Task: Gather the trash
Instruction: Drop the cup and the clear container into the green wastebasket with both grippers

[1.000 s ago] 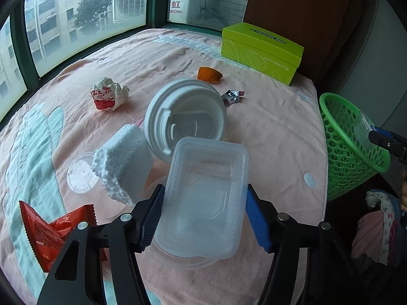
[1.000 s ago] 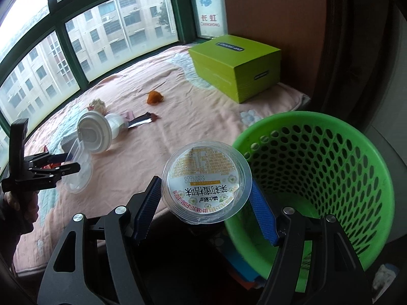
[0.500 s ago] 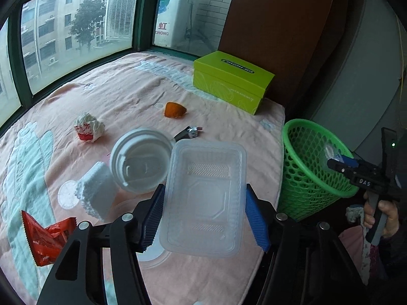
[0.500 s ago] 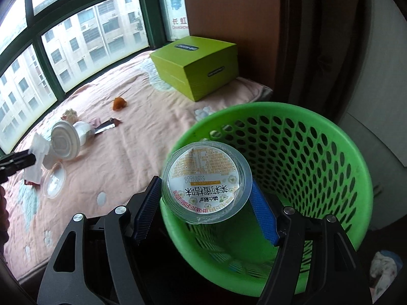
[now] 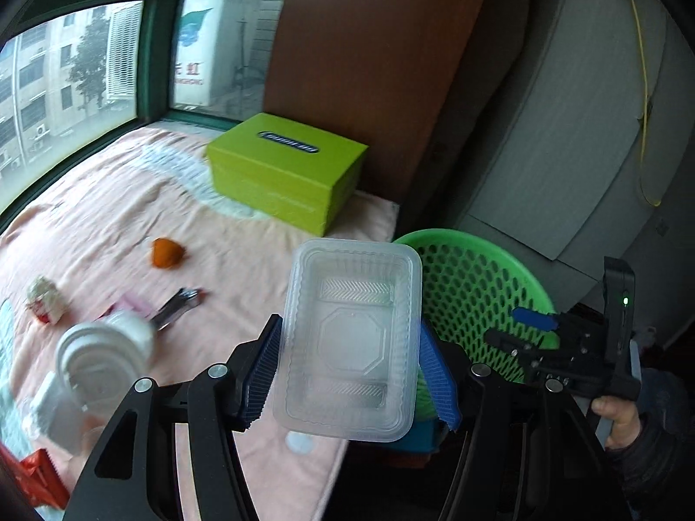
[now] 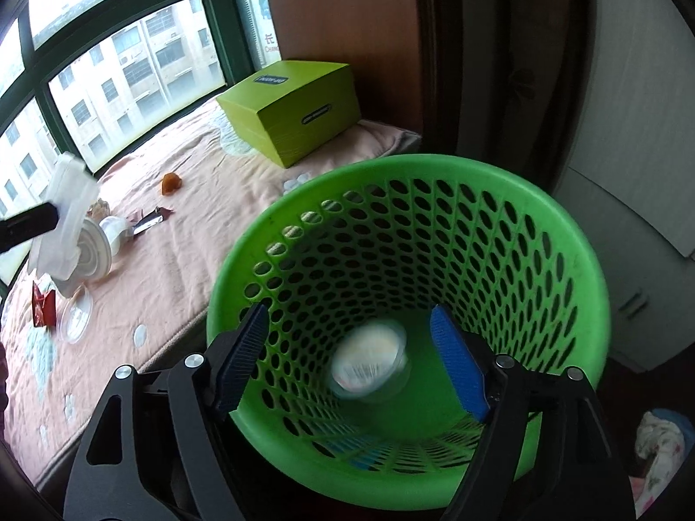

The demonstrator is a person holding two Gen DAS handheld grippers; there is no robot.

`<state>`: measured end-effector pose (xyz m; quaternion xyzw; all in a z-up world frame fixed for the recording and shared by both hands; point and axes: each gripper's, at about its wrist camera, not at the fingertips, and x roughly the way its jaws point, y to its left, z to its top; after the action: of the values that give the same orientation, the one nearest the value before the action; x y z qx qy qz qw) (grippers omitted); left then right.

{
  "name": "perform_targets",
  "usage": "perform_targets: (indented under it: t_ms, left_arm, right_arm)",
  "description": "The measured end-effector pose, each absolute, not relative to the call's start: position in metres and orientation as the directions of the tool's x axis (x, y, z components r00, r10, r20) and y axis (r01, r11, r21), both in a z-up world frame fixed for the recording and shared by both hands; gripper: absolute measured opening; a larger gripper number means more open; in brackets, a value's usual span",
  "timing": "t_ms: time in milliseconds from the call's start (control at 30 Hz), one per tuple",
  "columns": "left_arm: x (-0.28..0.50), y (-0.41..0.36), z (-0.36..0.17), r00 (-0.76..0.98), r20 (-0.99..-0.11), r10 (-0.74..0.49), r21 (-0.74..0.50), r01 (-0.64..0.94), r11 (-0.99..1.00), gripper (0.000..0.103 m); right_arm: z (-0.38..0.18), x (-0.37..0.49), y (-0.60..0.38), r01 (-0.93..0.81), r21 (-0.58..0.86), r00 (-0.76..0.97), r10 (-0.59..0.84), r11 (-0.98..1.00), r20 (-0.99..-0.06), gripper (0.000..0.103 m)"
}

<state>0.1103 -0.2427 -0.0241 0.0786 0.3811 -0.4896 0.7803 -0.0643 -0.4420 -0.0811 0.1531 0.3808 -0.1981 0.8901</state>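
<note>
Green basket (image 6: 560,234) lies below the opening right claw (image 6: 352,358), its released cup (image 6: 369,362) dropping inside; next, the left claw (image 5: 349,369), pinching a clear tray (image 5: 347,343), must carry it over that basket.

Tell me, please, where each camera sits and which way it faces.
Left wrist: behind the left gripper, facing the pink bedding; its fingers hold a clear tray; a hand with the right gripper shows.
Right wrist: above the green basket, looking in; opening fingers, a cup inside.
Shared: basket, green box.
</note>
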Motion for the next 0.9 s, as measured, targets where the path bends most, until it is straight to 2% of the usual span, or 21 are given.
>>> perform_targets:
  t_ms: [667,733,833,900]
  left_arm:
    - [0.073,-0.374,-0.05,0.07,-0.711,-0.7,-0.335,0.841,0.424,0.059]
    - [0.07,-0.38,-0.054,0.062,-0.715,-0.696,-0.337,0.843,0.421,0.061]
    - [0.065,-0.385,-0.058,0.068,-0.718,-0.693,-0.331,0.843,0.424,0.081]
    - [0.063,-0.384,-0.059,0.063,-0.715,-0.696,-0.338,0.84,0.424,0.081]
  right_arm:
    - [-0.06,-0.125,-0.468,0.551,0.128,0.654,-0.332,0.824,-0.68,0.083]
    - [-0.061,-0.129,-0.471,0.56,0.134,0.652,-0.335,0.818,-0.68,0.083]
    - [-0.062,-0.135,-0.473,0.57,0.138,0.649,-0.34,0.81,-0.681,0.083]
    - [-0.062,-0.137,-0.474,0.573,0.141,0.648,-0.341,0.808,-0.681,0.083]
